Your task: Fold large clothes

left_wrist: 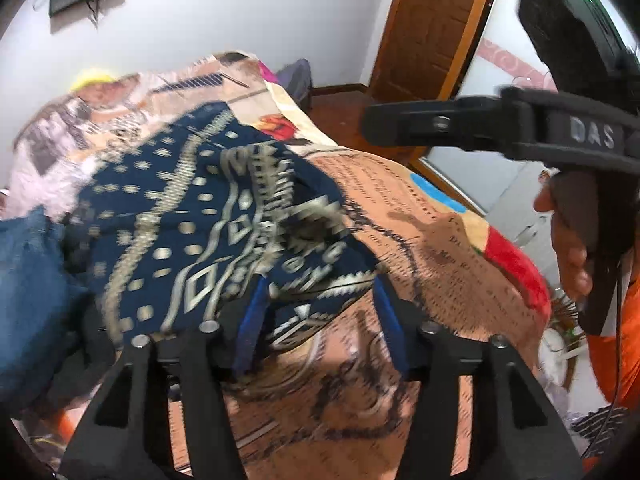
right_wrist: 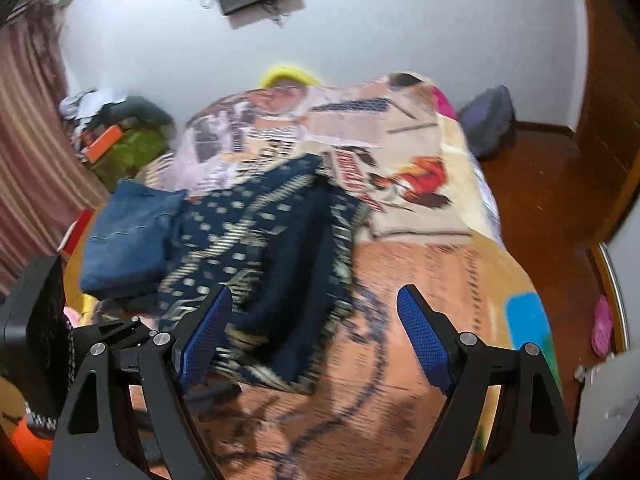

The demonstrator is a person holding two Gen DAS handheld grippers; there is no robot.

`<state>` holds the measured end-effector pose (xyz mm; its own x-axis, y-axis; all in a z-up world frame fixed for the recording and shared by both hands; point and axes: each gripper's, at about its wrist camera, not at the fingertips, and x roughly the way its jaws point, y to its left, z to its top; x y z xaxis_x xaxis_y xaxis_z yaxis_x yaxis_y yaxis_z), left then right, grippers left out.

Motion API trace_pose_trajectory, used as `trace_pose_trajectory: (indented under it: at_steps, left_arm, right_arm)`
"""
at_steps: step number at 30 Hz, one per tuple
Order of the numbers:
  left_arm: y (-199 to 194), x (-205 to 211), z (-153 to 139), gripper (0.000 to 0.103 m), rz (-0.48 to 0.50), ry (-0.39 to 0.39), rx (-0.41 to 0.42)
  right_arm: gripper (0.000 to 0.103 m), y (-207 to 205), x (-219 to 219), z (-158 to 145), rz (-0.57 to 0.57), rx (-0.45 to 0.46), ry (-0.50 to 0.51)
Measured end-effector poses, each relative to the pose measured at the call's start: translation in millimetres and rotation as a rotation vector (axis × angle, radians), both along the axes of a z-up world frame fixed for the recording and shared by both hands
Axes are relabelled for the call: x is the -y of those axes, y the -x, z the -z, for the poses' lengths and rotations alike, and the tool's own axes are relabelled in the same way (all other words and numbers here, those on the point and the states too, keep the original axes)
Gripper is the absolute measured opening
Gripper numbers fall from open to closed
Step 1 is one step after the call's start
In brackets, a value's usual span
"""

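A navy garment with cream patterns point(left_wrist: 208, 224) lies bunched on the bed's printed blanket point(left_wrist: 432, 216). My left gripper point(left_wrist: 320, 284) is open, its blue-padded fingers point(left_wrist: 252, 320) spread wide around the garment's near edge, with cloth draped between them. In the right wrist view the garment point(right_wrist: 272, 240) lies in the middle of the bed. My right gripper point(right_wrist: 316, 296) is open and empty, above the garment's near edge and the blanket point(right_wrist: 420, 272). The right gripper also shows in the left wrist view point(left_wrist: 480, 124), held by a hand at the right.
Folded blue jeans point(right_wrist: 128, 232) lie left of the garment. A yellow pillow point(right_wrist: 288, 74) is at the bed's head. Clutter sits by the curtain at the left point(right_wrist: 120, 136). A backpack point(right_wrist: 488, 120) stands on the wooden floor by the door.
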<state>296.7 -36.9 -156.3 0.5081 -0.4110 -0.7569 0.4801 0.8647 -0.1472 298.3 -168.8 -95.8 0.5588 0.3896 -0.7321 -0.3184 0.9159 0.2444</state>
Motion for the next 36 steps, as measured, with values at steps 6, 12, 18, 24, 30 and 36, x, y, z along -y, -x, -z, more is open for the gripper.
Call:
trace_pose_trajectory:
  at_steps: [6,12,18,24,30,36]
  left_arm:
    - [3,-39,-11,0.063,-0.133,-0.07,0.079]
    - [-24,-83,9,0.063,-0.277,-0.056,0.016]
    - [-19,-91,43,0.081,-0.271,-0.071,-0.017]
    - [-7,-102,74,0.085,-0.293,-0.169,-0.08]
    - [6,-113,60,0.085,-0.298,-0.195,-0.059]
    - [-2,-127,17,0.085,-0.352,-0.104,0.026]
  right_arm:
    - [0.082,-6,-48,10,-0.101,0.005,0.048]
    - [0.082,-19,-58,40,-0.084,-0.046,0.093]
    - [0.082,-35,-19,66,0.016,-0.106,0.151]
    - [0.082,-35,17,84,0.04,-0.215,0.032]
    - [0.082,-26,7,55,0.015,-0.16,0.066]
    - [0.085,-30,-4,29,-0.011,-0.124,-0.016]
